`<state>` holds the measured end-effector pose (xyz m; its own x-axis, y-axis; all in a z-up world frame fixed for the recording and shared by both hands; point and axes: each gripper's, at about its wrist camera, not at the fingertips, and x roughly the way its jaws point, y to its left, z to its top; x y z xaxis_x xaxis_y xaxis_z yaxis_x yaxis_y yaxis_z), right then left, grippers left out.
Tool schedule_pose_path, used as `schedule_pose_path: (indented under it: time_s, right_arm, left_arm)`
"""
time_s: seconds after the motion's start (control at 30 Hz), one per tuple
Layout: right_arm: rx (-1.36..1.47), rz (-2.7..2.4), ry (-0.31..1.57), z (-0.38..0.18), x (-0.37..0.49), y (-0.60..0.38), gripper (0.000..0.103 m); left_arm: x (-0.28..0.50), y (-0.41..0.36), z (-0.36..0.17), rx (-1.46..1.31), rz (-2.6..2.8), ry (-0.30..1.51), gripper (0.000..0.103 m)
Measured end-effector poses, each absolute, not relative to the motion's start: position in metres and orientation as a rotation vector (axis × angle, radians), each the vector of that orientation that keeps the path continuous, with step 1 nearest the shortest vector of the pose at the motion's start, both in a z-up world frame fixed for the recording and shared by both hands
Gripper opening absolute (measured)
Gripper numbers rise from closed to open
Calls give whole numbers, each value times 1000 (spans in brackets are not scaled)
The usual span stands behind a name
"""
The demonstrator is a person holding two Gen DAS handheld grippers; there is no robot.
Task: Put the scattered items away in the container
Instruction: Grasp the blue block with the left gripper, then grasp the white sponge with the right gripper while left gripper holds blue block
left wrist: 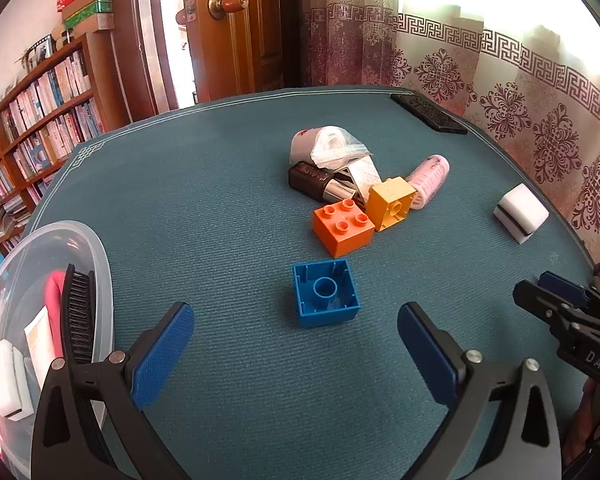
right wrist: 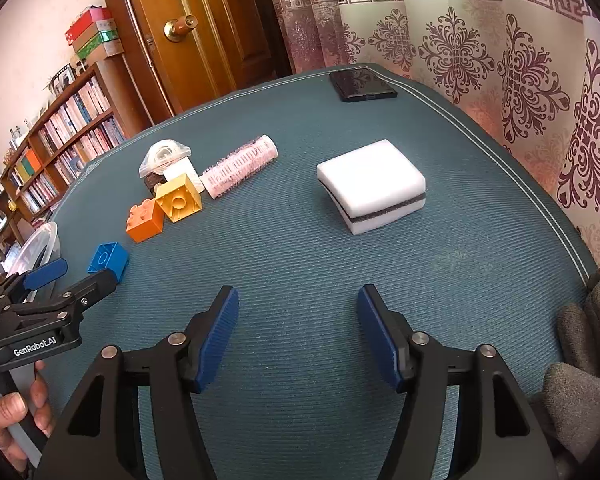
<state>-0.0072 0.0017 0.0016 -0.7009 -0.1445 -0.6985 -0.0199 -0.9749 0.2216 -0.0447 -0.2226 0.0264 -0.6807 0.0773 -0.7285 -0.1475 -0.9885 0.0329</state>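
Currently, left wrist view: left gripper (left wrist: 296, 328), fingers spread wide, nothing between them. Blue block (left wrist: 325, 293) lies straight ahead on the table (left wrist: 204, 184), lined up with the open gap and just beyond the fingertips, near the middle of it; hollow side up, squarish, so no long axis to favour. Container (left wrist: 40, 280) — a clear tub — sits close on this gripper's left, already holding a brush (left wrist: 76, 316), a white sponge and other pieces. Further ahead, one loose cluster: orange block (left wrist: 343, 227), yellow block (left wrist: 392, 203), pink roller (left wrist: 428, 181), dark case (left wrist: 312, 180), plastic bag (left wrist: 332, 146). White sponge (left wrist: 521, 213) lies apart, far right. Right gripper's fingers show at the right edge, parted.

Right wrist view: right gripper (right wrist: 298, 334), fingers spread, holding nothing. White sponge (right wrist: 371, 186) lies ahead and slightly right of the gap, well beyond the tips, its dark band running roughly across the line of the fingers. Blue block (right wrist: 108, 258) sits far left, right by the left gripper's tip; a hand (right wrist: 16, 420) holds that tool's handle. Phone (right wrist: 362, 86) lies at the far edge.

Judgement: left gripper is the nearer to the blue block and to the tub — a short forward reach should bracket it.
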Motion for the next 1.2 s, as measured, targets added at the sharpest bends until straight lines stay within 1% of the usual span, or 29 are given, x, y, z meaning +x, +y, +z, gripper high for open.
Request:
schedule_pose_path:
  time_s: [0.1, 0.17, 0.23, 0.3, 0.33, 0.47, 0.53, 0.63, 0.73, 0.9, 1.07, 1.13, 1.2]
  right_arm:
    - [1182, -2810, -324, 1, -8, 1, 71]
    - [1182, -2807, -319, 1, -8, 0, 72]
    - [1183, -2805, -313, 1, -8, -1, 73]
    - [1185, -2806, -305, 1, -8, -2, 74]
    - [1185, -2807, -302, 1, -8, -2, 74]
    - [1186, -2808, -295, 1, -8, -2, 75]
    - [1184, -2807, -300, 1, -8, -2, 75]
    - [1177, -2800, -322, 1, -7, 0, 75]
    - [1174, -2802, -361, 3, -7, 5, 75]
    - [1177, -2858, -411, 8, -10, 23, 75]
    - [1181, -2891, -506, 16, -23, 44, 75]
    - [1179, -2899, -496, 21, -30, 46, 75]
    - [1179, -2910, -427, 27, -39, 44, 75]
  left_arm:
    - [-55, -223, 21, -1223, 2764, 139, 102]
    - [-59, -225, 18, -1234, 2751, 124, 100]
    - [-63, -226, 14, -1256, 2734, 115, 88]
    - [-64, -226, 14, -1249, 2732, 111, 84]
    - [-64, -225, 14, -1243, 2731, 114, 78]
    - [-64, -224, 15, -1222, 2728, 109, 70]
    - [-63, -225, 16, -1212, 2729, 102, 60]
    - [-60, -228, 17, -1201, 2729, 81, 51]
    - [-58, -231, 18, -1193, 2723, 60, 44]
    - [-55, -234, 19, -1182, 2706, 37, 38]
    - [-52, -235, 20, -1178, 2694, 28, 37]
    - [-51, -235, 21, -1177, 2692, 26, 37]
    - [-51, -236, 21, -1177, 2691, 21, 37]
